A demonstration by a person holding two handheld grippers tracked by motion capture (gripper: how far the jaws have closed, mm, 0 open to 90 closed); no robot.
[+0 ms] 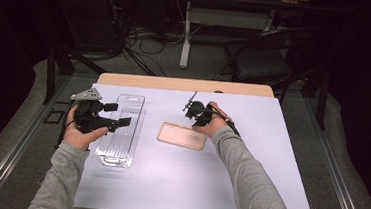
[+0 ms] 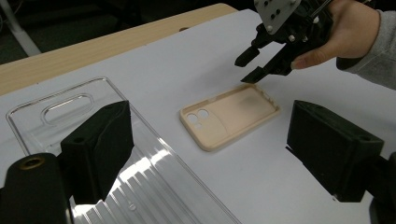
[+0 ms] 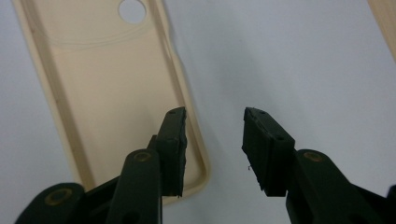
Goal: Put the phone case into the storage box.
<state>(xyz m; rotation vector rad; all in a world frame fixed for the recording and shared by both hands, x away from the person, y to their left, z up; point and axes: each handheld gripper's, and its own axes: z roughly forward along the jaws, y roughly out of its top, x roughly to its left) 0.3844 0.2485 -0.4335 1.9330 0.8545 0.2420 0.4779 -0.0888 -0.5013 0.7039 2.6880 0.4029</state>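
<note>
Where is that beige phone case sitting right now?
In the high view the phone case lies flat on the white table, right of the clear plastic tray, with the right gripper at its far right corner.

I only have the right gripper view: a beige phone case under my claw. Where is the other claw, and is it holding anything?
Observer: The left claw hovers over a clear plastic tray, left of the phone case. Its jaws are wide, with nothing between them.
Operator: Does the tray touch the case?
Observer: No, bare table shows between them.
Operator: Which end of the case am I at?
Observer: The right claw is at the end away from the camera cutouts, which lie toward the tray.
</note>
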